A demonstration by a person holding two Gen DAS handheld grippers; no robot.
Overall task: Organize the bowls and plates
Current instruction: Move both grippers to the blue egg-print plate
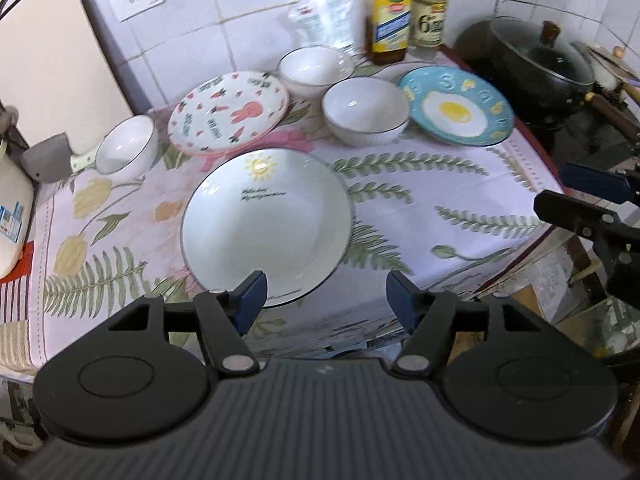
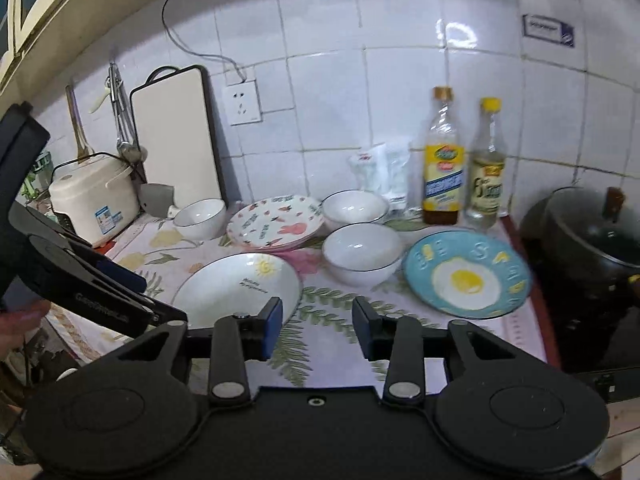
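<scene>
- My left hand-held gripper (image 1: 323,294) hangs over the near edge of the tabletop (image 1: 460,200), which is covered by a floral cloth; its blue-padded jaws stand apart with nothing between them.
- My right hand-held gripper (image 2: 318,326) is released too, jaws parted and empty above the cloth.
- A large white deep plate with a sun drawing (image 1: 266,224) lies flat on the near middle of the tabletop, just beyond my left jaws.
- Behind it, to the left, sits a white plate printed with a pink rabbit and carrots (image 1: 228,114).
- A small white handled bowl (image 1: 126,148) stands at the far left, near a cream rice cooker (image 2: 94,196).
- Two white round bowls stand in the far middle: one nearer (image 1: 366,110), one further back (image 1: 316,68).
- A blue plate with a fried-egg design (image 1: 456,106) lies at the right, near the tabletop's edge.
- Two glass bottles (image 2: 442,160) stand against the tiled wall; a black pot (image 2: 592,232) sits further right.
</scene>
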